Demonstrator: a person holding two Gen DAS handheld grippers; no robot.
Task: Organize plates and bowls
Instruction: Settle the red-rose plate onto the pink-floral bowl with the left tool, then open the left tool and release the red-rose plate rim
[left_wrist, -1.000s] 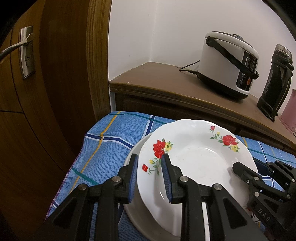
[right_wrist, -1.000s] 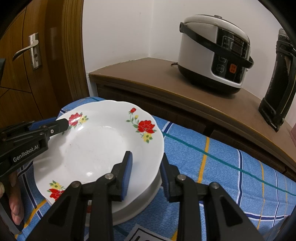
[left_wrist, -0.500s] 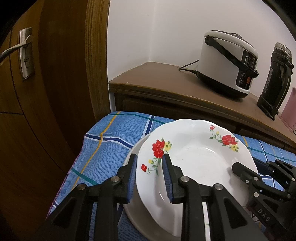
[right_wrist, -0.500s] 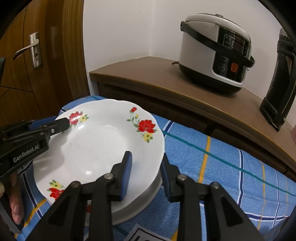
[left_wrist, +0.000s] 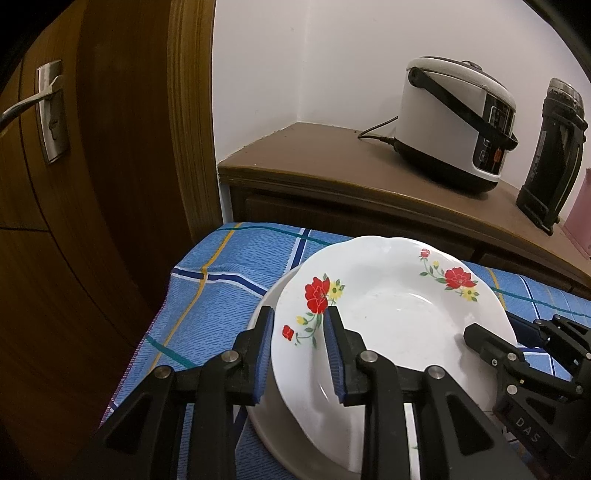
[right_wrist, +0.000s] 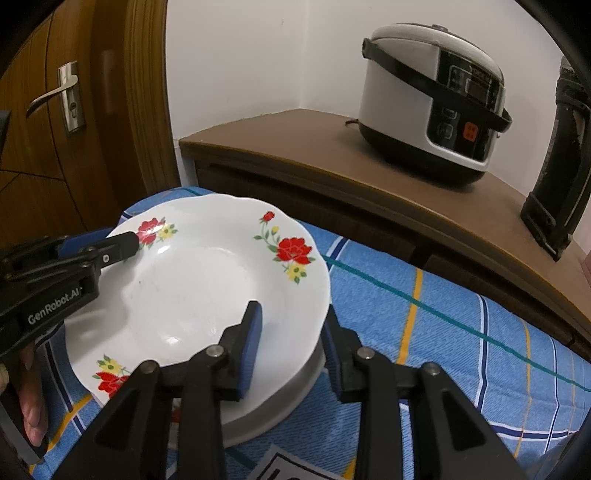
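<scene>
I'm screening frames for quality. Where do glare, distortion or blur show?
Left wrist view: door frame bows from fisheye, corners vignetted. Right wrist view: small glare spots on the floral plate, a sheen on the rice cooker, everything else fairly sharp.

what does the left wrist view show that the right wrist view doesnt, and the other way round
Only the left wrist view shows the cooker's power cord and a pink object at the right edge. Only the right wrist view shows the person's fingers and a printed paper on the cloth. Both show the floral plate on a white dish, both grippers straddling its rim, the rice cooker, the door handle and the blue checked cloth.
</scene>
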